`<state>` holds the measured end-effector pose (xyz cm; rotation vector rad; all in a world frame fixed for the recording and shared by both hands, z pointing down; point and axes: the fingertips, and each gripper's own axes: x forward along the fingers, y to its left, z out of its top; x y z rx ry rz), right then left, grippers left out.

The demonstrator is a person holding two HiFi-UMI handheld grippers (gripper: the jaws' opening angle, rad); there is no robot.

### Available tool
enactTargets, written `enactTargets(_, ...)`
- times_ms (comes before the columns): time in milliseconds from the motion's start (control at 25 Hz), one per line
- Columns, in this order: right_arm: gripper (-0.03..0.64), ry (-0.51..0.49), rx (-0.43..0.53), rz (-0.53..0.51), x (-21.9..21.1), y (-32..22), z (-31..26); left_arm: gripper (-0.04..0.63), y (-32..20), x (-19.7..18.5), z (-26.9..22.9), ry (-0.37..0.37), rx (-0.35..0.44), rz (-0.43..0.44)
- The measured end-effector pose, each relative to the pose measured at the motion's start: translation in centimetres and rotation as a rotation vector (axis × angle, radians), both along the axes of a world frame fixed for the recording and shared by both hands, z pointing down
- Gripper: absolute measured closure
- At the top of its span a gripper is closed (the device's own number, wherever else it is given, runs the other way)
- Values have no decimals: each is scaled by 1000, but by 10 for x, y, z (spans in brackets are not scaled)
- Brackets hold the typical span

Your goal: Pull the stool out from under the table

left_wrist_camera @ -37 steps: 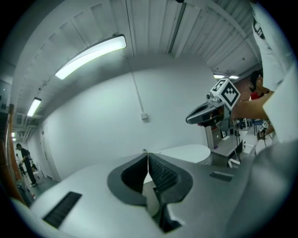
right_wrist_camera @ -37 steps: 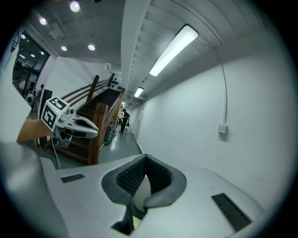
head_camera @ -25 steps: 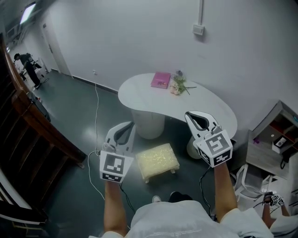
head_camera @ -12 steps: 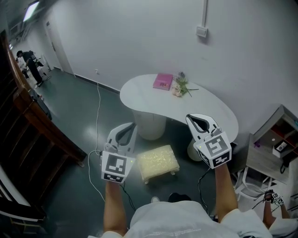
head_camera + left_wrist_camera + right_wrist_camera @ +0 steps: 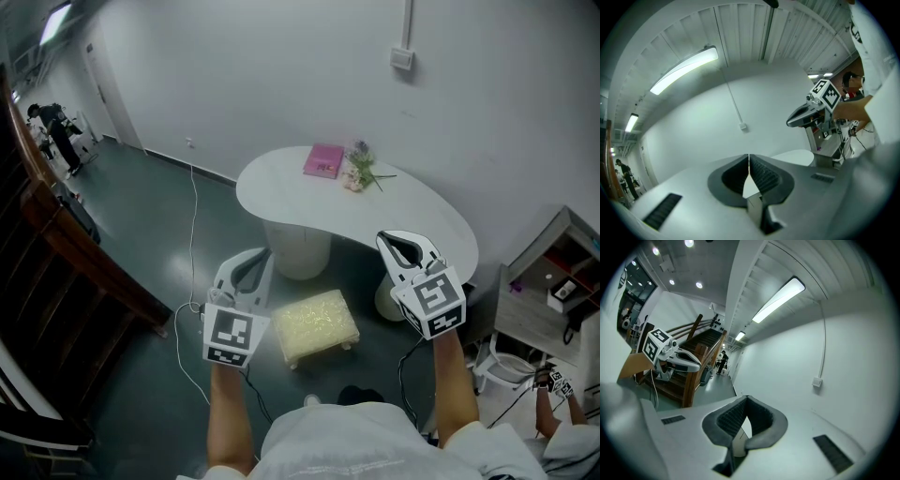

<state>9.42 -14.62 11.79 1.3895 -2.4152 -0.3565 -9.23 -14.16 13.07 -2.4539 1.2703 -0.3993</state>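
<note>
Both empty: my left hand-held gripper (image 5: 251,265) and right hand-held gripper (image 5: 401,246), with the stool (image 5: 319,324) on the floor

Jaws on both are pressed together with nothing in them, and neither one touches anything. The cream fuzzy stool sits on the dark floor (image 5: 187,272) between the two, just in front of the white counter (image 5: 281,187), near its pedestal. There's a pink book (image 5: 323,160) and some flowers (image 5: 358,172) up on the counter.
</note>
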Motion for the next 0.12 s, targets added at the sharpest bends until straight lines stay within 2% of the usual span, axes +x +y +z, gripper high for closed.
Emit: enactTargets(120,602,6,-4,4,-1,-2,2,574,-3,0,2,1,-6,6)
